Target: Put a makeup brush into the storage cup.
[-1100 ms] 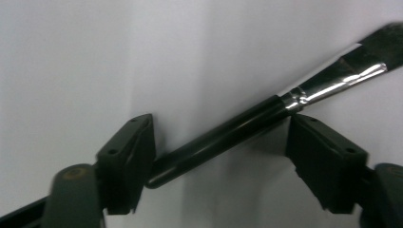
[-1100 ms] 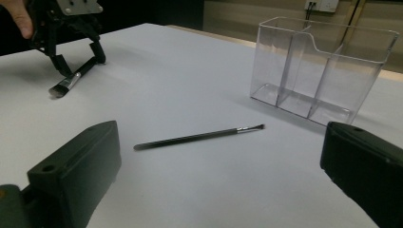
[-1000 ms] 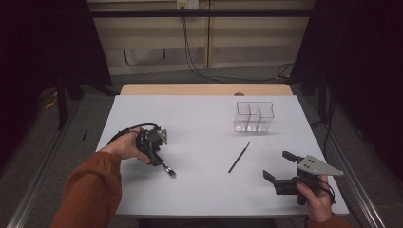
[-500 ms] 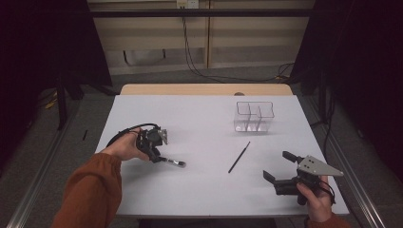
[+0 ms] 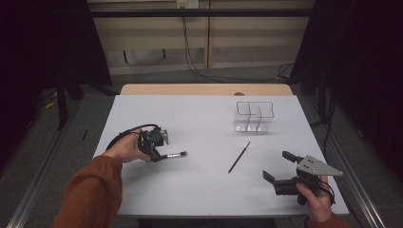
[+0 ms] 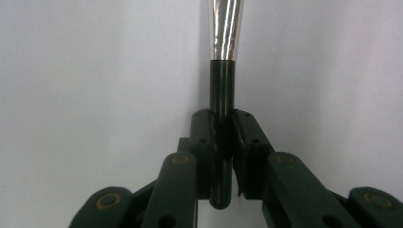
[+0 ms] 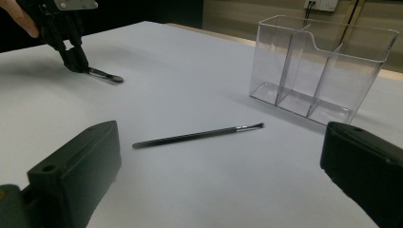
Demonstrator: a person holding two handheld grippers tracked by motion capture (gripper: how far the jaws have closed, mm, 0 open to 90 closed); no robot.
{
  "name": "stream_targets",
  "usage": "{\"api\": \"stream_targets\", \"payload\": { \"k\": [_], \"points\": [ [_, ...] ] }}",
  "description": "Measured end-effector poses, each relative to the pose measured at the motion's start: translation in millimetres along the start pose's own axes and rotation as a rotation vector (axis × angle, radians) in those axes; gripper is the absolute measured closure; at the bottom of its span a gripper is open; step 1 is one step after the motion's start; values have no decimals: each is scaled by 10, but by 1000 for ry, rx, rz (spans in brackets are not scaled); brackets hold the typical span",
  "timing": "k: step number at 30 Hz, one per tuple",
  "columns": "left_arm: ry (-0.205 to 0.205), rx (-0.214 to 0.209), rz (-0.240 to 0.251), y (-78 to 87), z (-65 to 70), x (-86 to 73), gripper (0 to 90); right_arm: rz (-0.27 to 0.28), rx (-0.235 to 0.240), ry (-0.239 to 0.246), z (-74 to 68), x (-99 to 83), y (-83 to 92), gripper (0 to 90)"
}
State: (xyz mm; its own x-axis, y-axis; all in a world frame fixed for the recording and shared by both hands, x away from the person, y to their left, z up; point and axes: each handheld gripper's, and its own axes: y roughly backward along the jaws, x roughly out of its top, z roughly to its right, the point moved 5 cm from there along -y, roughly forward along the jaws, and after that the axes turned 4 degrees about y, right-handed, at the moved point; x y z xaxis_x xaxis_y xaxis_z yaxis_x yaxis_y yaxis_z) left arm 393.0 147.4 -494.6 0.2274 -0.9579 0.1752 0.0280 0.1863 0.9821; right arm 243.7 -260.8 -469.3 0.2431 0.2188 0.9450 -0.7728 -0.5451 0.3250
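Brush [image 5: 175, 154] handle clamped between our left gripper's [image 5: 159, 155] jaws: that is how the left gripper view shows it, with the dark handle [image 6: 222, 95] running up between the two black pads [image 6: 201, 137] and the silver ferrule [image 6: 226, 26] beyond them. Those jaws have just been closing, and they now press on the handle from both sides. From the high view, the brush lies about level, low over the white table [image 5: 199, 118], its bristle end pointing toward the clear organizer [image 5: 254, 116], which stands well apart from it toward the far right of the table. We see our left hand [image 5: 127, 148] wrapped around the gripper body, with its cable looping behind.

A second, thinner brush [image 5: 239, 156] lies flat on the table on the near side of the organizer, close to it but not touching, its bristle tip toward the organizer. In the right gripper view this thin brush [image 7: 197, 135] sits between us and the organizer's [image 7: 323, 66] three compartments.

Our right gripper [image 5: 280, 167] hangs near the table's front right corner, on the near side of the organizer, its jaws standing wide apart with nothing between them.
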Motion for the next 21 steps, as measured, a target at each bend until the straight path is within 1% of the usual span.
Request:
{"api": "stream_targets", "payload": {
  "k": [1, 2, 4, 5, 6, 7, 9, 10, 12, 15, 16, 19, 20, 21],
  "points": [
    [10, -4, 12, 1, -1, -9, 797, 0, 1, 0, -1, 1, 0, 0],
    [11, 0, 20, 4, -1, -17, 798, 0, 1, 2, -1, 1, 2, 0],
    [7, 15, 35, 7, 19, -29, 799, -1, 0, 0, 1, 0, -3, 0],
    [5, 21, 35, 10, 23, -32, 799, -1, 0, 0, 1, 0, -3, 0],
    [9, 31, 45, 9, 25, -35, 799, -2, 0, -2, 1, 0, -5, 0],
    [16, 32, 49, 12, 31, -39, 799, -1, 0, -1, 2, 0, -7, 0],
    [17, 30, 47, 25, 26, -47, 799, -1, -1, -1, 0, 1, -8, 0],
    [29, 31, 61, 21, 28, -48, 799, -1, 0, -1, -2, 2, -7, 0],
    [32, 26, 60, 30, 20, -60, 799, -1, 0, -1, -2, 1, -6, 0],
    [75, 1, 114, 39, -17, -105, 799, -1, 0, -1, 3, 0, -7, 0],
    [98, 3, 139, 38, -22, -121, 799, -1, 1, -2, 3, 0, -4, 0],
    [130, -9, 174, 49, -35, -161, 799, -3, 0, -3, 5, -1, -5, 0],
    [131, -12, 176, 57, -39, -173, 799, -3, 0, -5, 6, -1, -9, 0],
    [140, -11, 187, 61, -42, -183, 799, -2, -1, -4, 7, 0, -11, 0]
  ]
}}
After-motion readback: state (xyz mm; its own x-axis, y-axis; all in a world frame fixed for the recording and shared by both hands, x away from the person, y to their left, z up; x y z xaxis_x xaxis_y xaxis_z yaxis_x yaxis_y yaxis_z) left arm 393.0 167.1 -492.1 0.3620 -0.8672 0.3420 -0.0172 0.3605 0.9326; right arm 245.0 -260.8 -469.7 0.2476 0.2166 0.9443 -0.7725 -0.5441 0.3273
